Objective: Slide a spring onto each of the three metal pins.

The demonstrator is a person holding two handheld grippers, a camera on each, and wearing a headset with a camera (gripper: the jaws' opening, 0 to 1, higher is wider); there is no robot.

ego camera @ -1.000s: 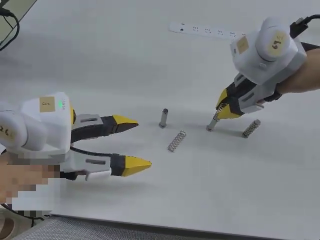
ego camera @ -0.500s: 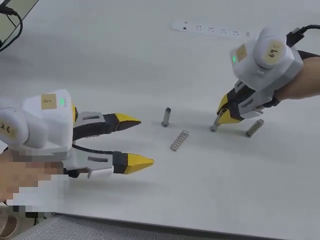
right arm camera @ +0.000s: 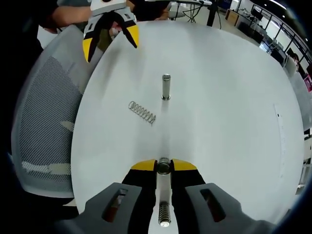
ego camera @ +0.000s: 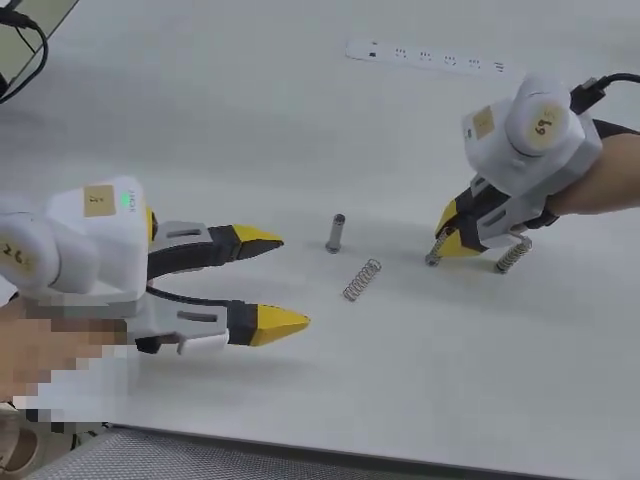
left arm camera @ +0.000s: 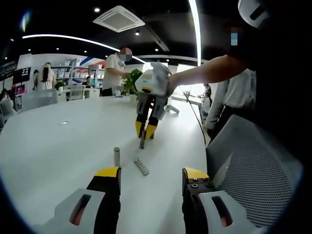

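The right gripper (ego camera: 443, 243) clamps its jaws on a thin coiled steel spring (right arm camera: 164, 213) over a short grey metal pin (right arm camera: 164, 166), while the left gripper (ego camera: 295, 280) gapes wide near a loose spring (ego camera: 361, 279), likely light and squashy, best pinched mid-length.

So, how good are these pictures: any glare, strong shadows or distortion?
Head view: soft even light, only faint shadows under the left gripper and the loose spring, no glare. Left gripper view: fisheye bends the table edge, ceiling lights flare. Right gripper view: table curves strongly; the pin near the lens looks slightly soft.
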